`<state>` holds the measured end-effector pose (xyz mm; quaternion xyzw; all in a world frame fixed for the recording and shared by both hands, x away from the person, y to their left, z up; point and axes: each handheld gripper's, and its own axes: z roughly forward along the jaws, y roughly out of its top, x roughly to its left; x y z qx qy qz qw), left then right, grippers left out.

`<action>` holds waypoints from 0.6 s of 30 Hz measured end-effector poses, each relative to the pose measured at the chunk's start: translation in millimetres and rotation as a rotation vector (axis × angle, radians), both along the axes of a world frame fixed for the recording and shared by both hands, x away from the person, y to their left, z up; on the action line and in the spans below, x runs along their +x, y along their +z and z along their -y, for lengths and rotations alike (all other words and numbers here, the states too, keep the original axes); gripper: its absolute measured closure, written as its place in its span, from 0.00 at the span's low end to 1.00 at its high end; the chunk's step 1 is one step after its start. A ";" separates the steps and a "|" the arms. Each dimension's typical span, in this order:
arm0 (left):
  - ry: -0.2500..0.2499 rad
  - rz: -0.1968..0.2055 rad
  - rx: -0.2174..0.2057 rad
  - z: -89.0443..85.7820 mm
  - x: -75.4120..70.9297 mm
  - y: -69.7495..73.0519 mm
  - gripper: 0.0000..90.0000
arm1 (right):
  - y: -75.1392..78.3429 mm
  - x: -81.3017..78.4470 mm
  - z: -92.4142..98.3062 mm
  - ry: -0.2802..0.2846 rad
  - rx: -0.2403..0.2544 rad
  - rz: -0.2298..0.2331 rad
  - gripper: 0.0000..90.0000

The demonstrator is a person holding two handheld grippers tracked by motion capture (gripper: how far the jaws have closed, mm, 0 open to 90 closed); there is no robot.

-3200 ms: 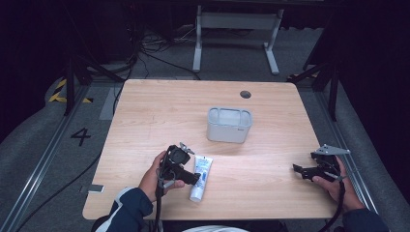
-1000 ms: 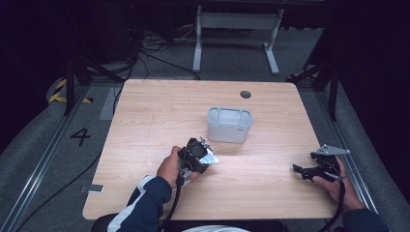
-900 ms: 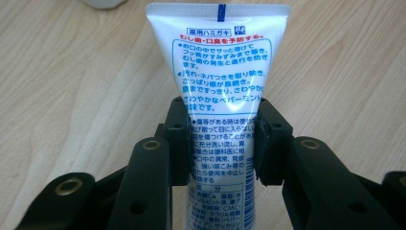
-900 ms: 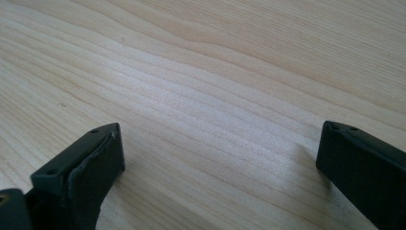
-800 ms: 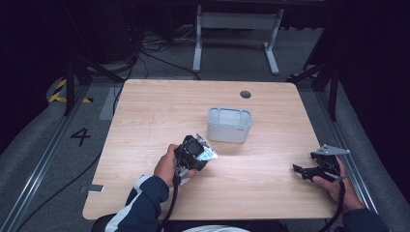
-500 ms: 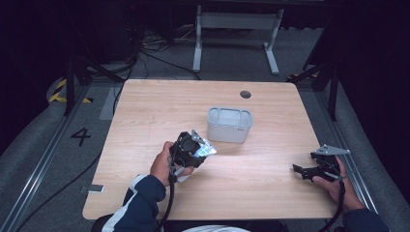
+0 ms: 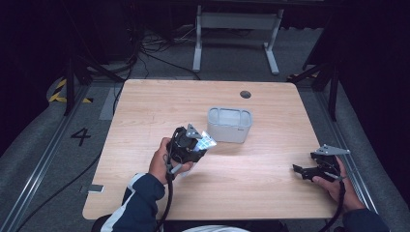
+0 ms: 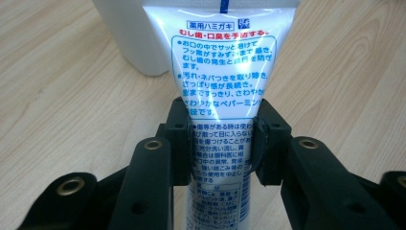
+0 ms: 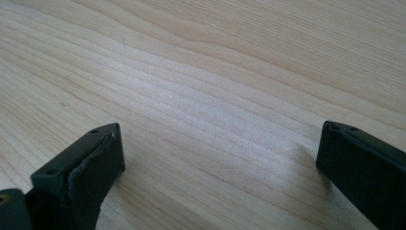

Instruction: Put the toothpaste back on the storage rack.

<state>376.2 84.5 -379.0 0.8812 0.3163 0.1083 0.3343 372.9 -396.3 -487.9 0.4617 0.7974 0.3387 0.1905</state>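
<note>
A white toothpaste tube (image 7: 206,140) with blue and red print is off the wooden table (image 7: 145,106), and my left gripper (image 7: 194,146) is shut on it. In the left gripper view the black pads pinch the tube (image 8: 222,62) across its middle, my left gripper (image 8: 222,139) pointing at a pale grey bin (image 8: 131,33) just beyond the tube's flat end. That bin (image 7: 229,124) stands at the table's centre, right of the held tube. My right gripper (image 7: 300,169) is open near the right edge, its jaws wide apart over bare wood (image 9: 215,72).
A round cable hole (image 7: 245,94) sits in the table behind the bin. Past the far edge stands a white metal frame (image 7: 237,29) on a dark floor with cables. A rail runs along the left side.
The tube, lying on the table beside my left gripper at first, is now gripped and has risen, moving up toward the bin. My right gripper has stayed put.
</note>
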 end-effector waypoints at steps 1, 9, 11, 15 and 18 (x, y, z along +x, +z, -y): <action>0.002 0.004 -0.005 -0.4 0.1 0.9 0.73 | 0.0 0.0 0.0 0.000 0.000 0.000 0.03; 0.018 0.094 -0.027 -4.7 6.0 15.9 0.73 | 0.0 0.0 0.0 0.001 0.000 0.000 0.03; 0.032 0.103 -0.055 -6.7 10.6 20.7 0.73 | 0.0 -0.1 0.0 0.001 0.000 0.000 0.03; 0.040 0.142 -0.087 -8.5 18.9 29.2 0.73 | 0.0 0.0 0.0 0.001 -0.001 0.000 0.03; 0.043 0.162 -0.121 -10.4 26.8 39.4 0.73 | 0.0 -0.1 0.0 0.001 0.000 0.000 0.03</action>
